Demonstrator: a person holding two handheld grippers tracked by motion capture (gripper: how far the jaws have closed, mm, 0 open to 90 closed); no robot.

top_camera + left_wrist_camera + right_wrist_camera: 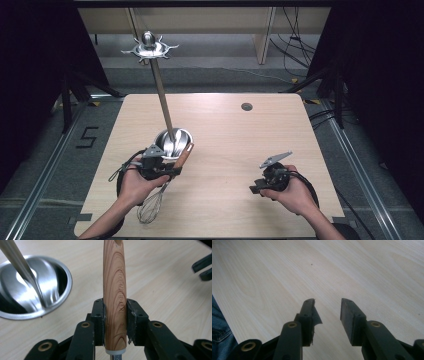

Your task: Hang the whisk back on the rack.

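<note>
Between the left gripper's [115, 315] jaws at lower centre, whisk's wooden handle [114, 290] pinched upright, steel bowl [65, 287] upper left, right gripper's [327, 312] jaws spread above bare tabletop [337, 270].

On the worktop [225, 150], the bowl [182, 136] sits at nine o'clock from centre, a long rod [162, 100] standing in it. The whisk [152, 205] lies at six o'clock of the bowl, its handle [114, 290] in the left hand-held gripper [172, 170]. The right hand-held gripper [257, 187] sits at four o'clock.

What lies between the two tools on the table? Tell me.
Bare wooden table, as the high view shows. The left tool is shut on the whisk by its wooden handle, beside the steel bowl; the right tool is open with nothing between its pads.
</note>
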